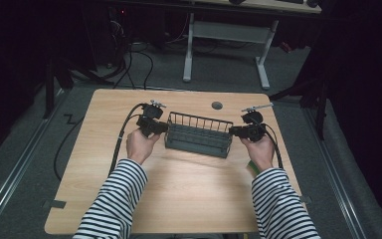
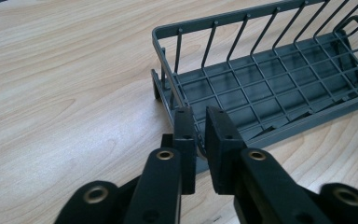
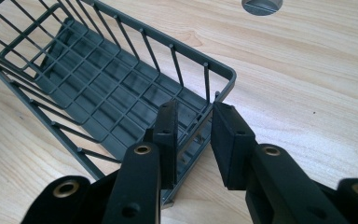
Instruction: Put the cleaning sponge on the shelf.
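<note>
A dark grey wire basket (image 1: 198, 134) stands empty in the middle of the wooden table (image 1: 189, 189). My left gripper (image 1: 165, 127) is at its left end. In the left gripper view the jaws (image 2: 200, 114) sit nearly together, with the basket's (image 2: 270, 88) end rim pinched between them. My right gripper (image 1: 231, 131) is at the basket's right end. In the right gripper view its jaws (image 3: 193, 109) stand apart and straddle the end wall of the basket (image 3: 98, 79), one finger inside and one outside.
A round grey cable hole (image 1: 217, 105) lies in the table behind the basket, also seen in the right gripper view (image 3: 261, 4). A small green object (image 1: 251, 168) lies by the right wrist. Beyond the table stands another desk's white frame (image 1: 189, 50).
</note>
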{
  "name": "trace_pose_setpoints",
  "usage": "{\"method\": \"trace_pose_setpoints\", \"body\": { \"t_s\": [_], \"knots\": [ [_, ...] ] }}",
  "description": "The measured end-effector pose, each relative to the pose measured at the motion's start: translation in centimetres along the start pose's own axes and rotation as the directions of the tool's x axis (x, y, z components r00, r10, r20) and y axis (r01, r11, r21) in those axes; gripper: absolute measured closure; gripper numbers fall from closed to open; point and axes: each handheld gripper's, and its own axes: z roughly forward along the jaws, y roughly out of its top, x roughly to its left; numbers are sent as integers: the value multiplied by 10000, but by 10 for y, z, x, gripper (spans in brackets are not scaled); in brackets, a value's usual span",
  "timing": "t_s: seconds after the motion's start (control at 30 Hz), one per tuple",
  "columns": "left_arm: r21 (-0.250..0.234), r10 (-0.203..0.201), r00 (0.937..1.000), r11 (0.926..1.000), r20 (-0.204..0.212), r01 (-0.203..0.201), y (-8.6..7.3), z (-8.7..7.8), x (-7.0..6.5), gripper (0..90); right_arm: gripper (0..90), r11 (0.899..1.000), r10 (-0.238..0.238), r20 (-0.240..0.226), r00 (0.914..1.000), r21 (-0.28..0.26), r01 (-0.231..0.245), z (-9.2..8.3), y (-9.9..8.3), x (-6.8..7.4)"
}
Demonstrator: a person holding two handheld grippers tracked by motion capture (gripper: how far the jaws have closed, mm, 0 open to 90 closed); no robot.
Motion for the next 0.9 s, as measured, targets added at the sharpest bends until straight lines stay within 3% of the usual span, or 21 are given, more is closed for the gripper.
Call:
{"method": "trace_pose_setpoints", "body": {
  "t_s": [0.67, 0.9],
  "knots": [
    [64, 261, 9988, 9996, 420, -264, -18, -16, -4, 857, 728, 9982, -519, -171, 9985, 279, 524, -16, -18, 19],
    [-95, 82, 9973, 9999, 730, -75, -30, -24, -2, 858, 731, 9944, -974, -143, 9951, 405, 979, -23, -25, 30]
  ]
}}
